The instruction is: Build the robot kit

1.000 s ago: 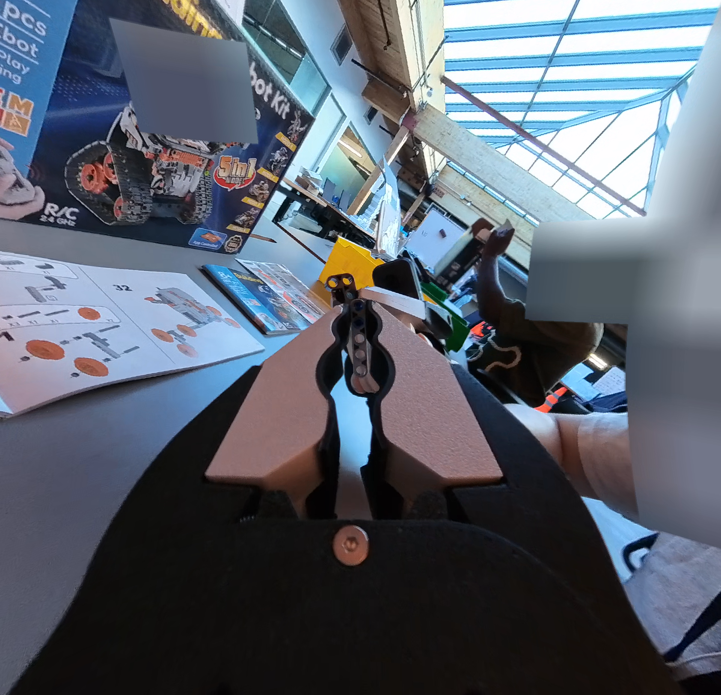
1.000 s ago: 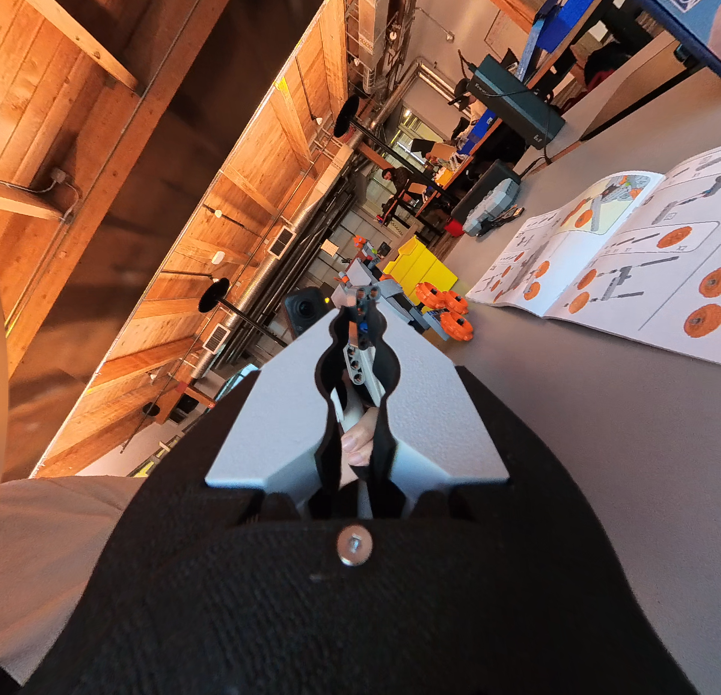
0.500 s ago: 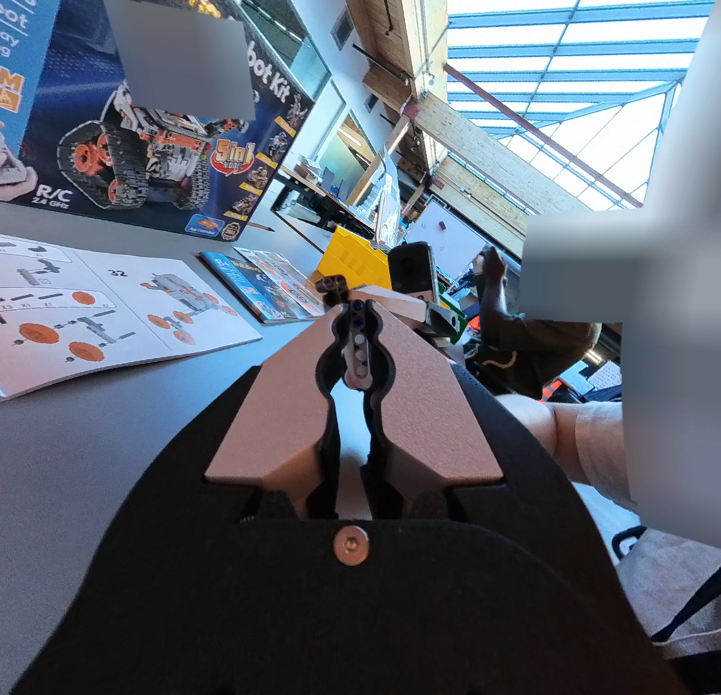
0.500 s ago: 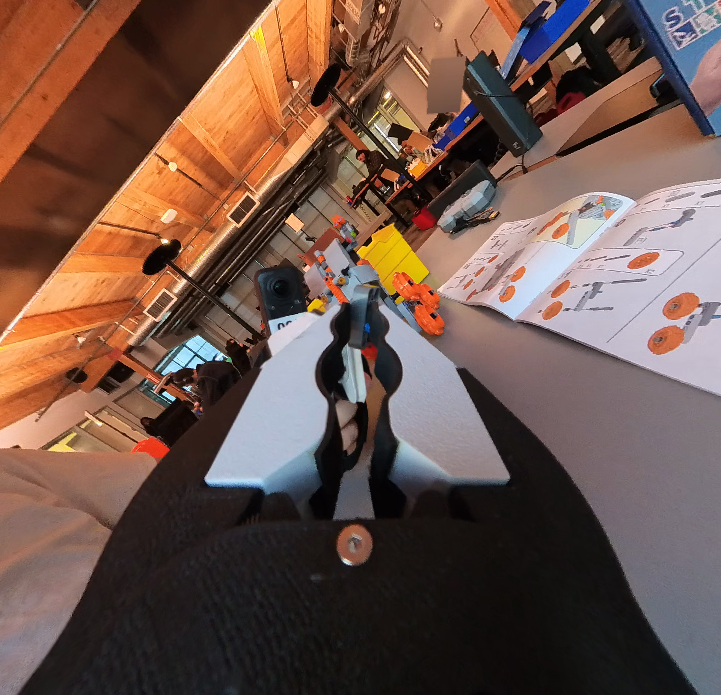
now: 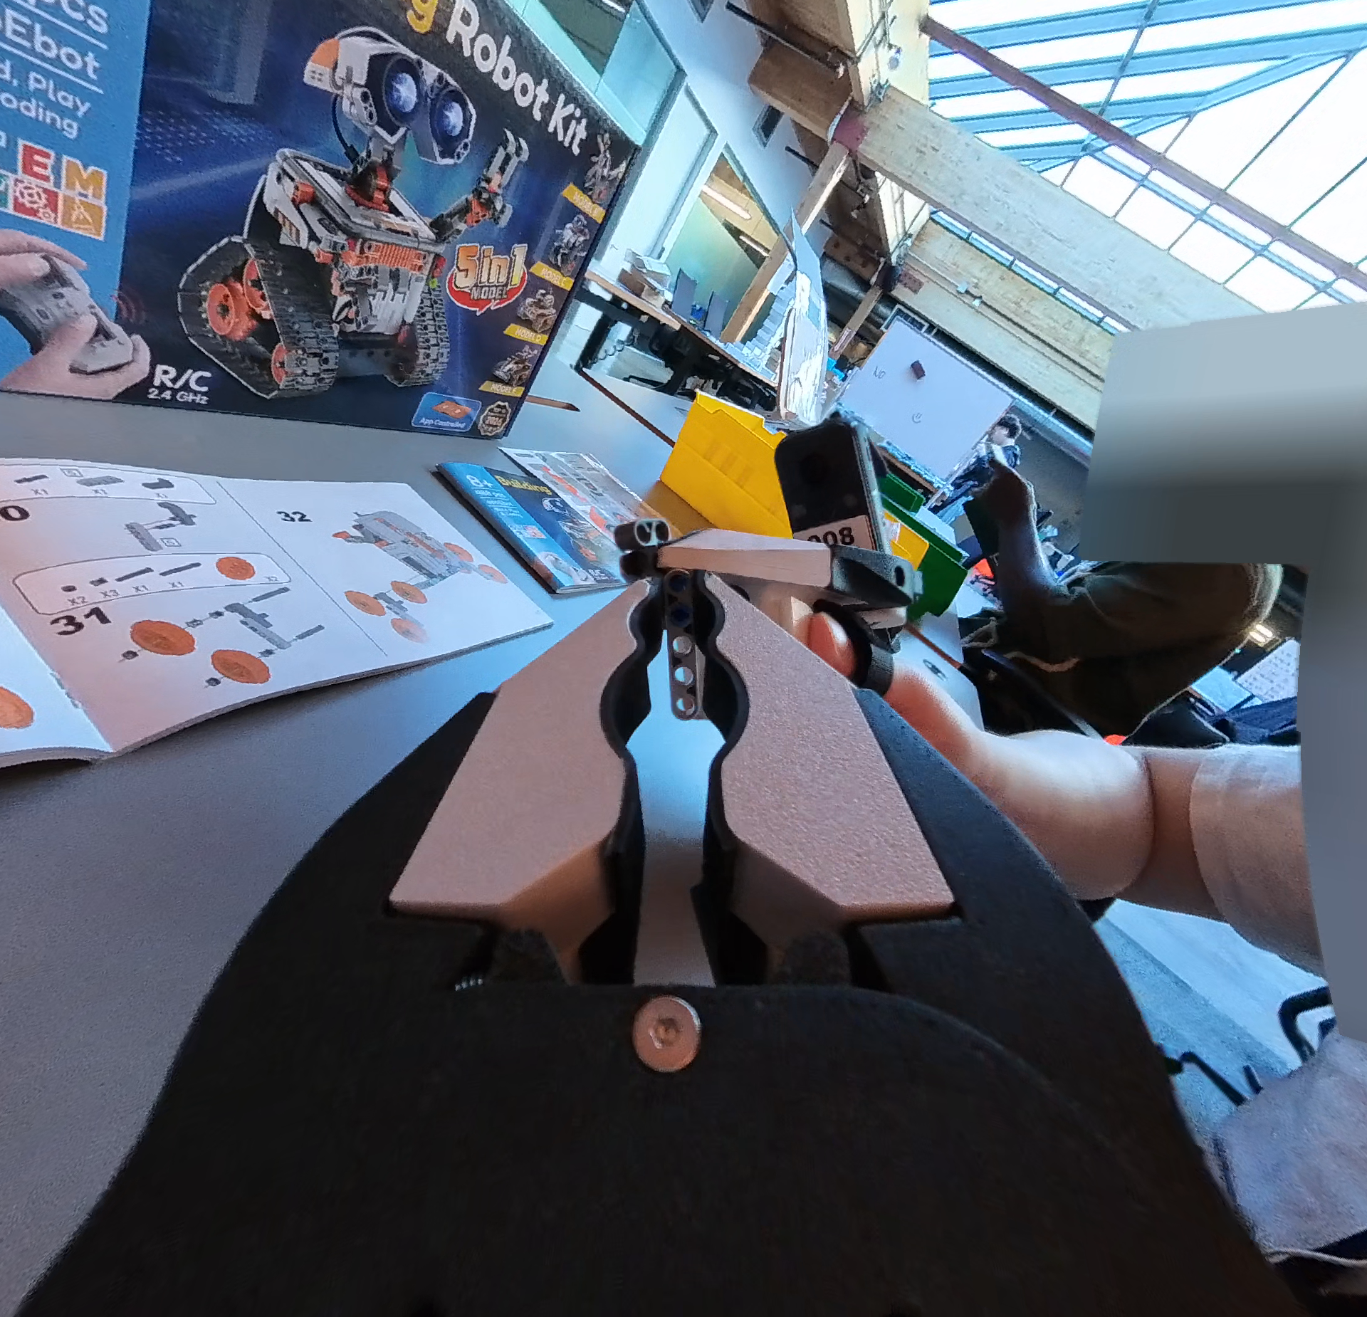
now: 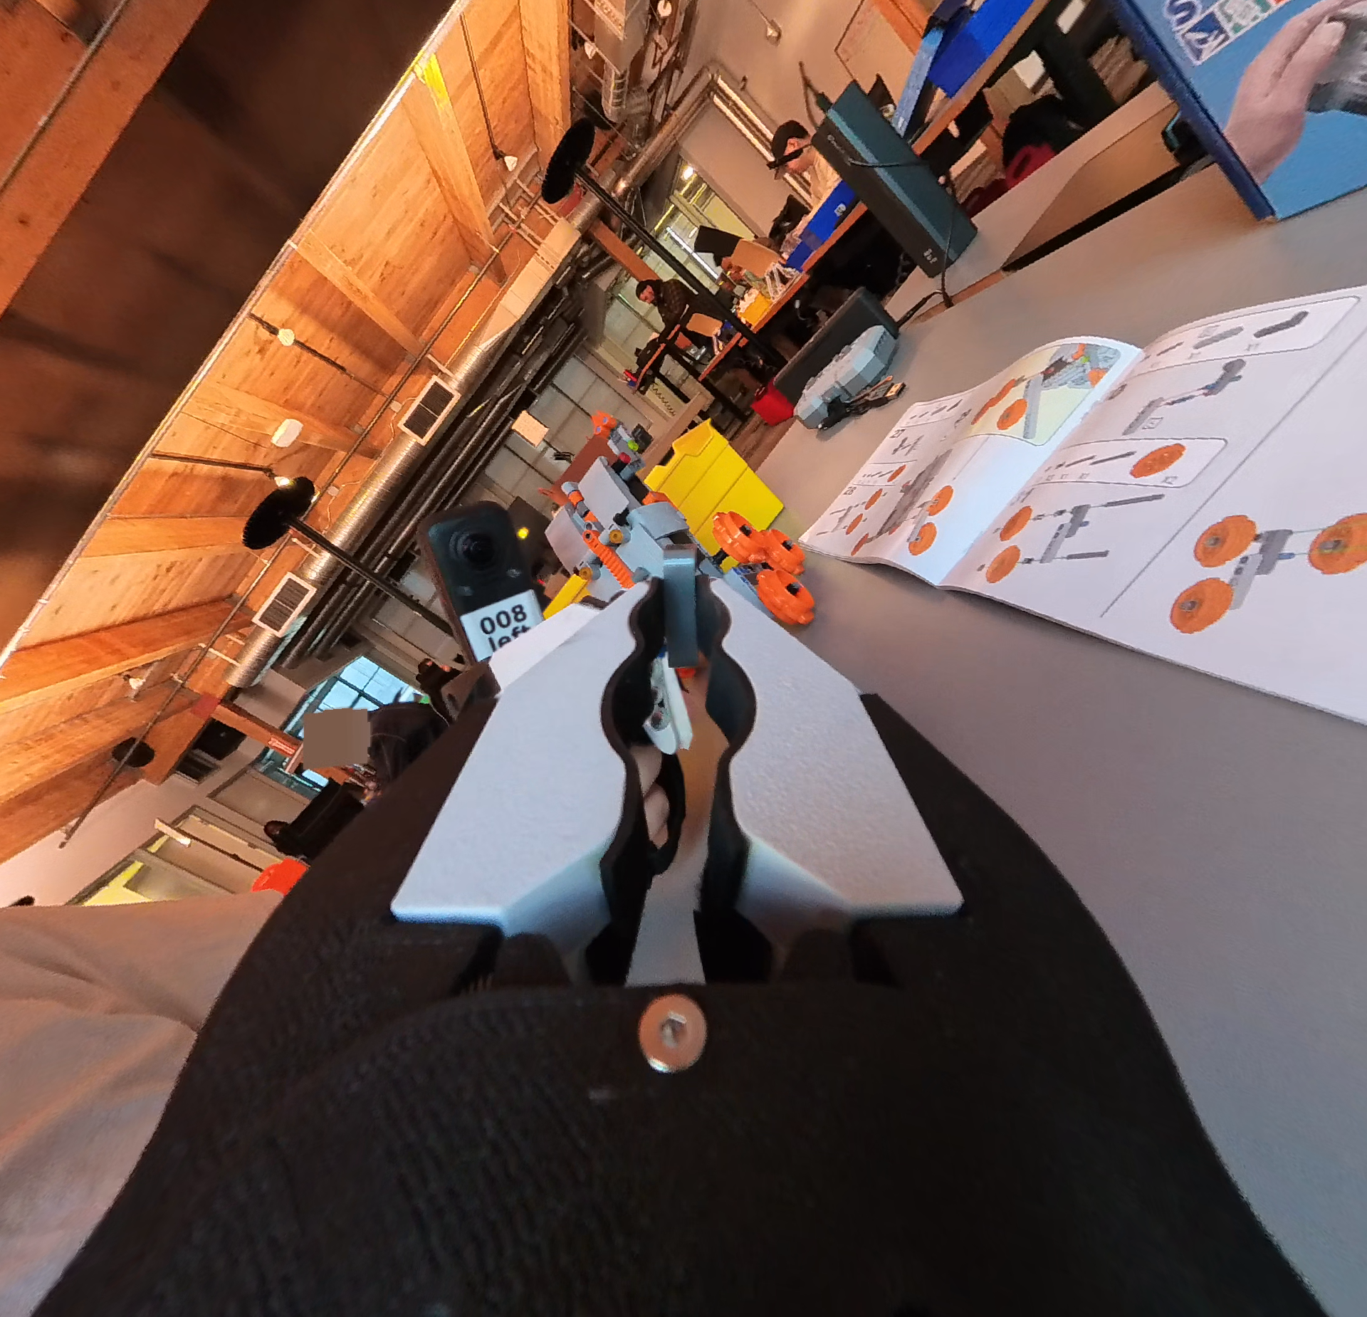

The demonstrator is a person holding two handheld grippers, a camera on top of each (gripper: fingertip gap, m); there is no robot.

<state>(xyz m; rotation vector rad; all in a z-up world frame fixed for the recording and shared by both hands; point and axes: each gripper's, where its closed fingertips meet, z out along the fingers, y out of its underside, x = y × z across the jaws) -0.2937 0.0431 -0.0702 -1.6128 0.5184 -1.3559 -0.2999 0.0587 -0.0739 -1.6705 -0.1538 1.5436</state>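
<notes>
My left gripper [image 5: 674,588], with tan fingers, is shut on a light grey beam with holes [image 5: 683,664], held above the grey table [image 5: 185,875]. My right gripper [image 6: 679,595], with pale grey fingers, is shut on a dark grey piece [image 6: 680,601]. The light beam [image 6: 666,712] runs back between its fingers. In the left wrist view the right gripper's finger [image 5: 747,560] lies across my left tips, with the dark piece [image 5: 640,544] at its end. The two pieces meet at the tips; I cannot tell if they are joined.
A robot kit box [image 5: 333,194] stands at the back. An open instruction booklet [image 5: 244,586] and small booklets [image 5: 547,520] lie on the table. A partly built model with orange wheels [image 6: 762,564] sits by a yellow bin [image 6: 710,475]. A green bin [image 5: 932,571] is beyond. My left and right fingertips are right by each other.
Both grippers have tilted and closed in on each other. The right gripper's finger now lies across the left tips, and the dark piece stands more upright in the right view.
</notes>
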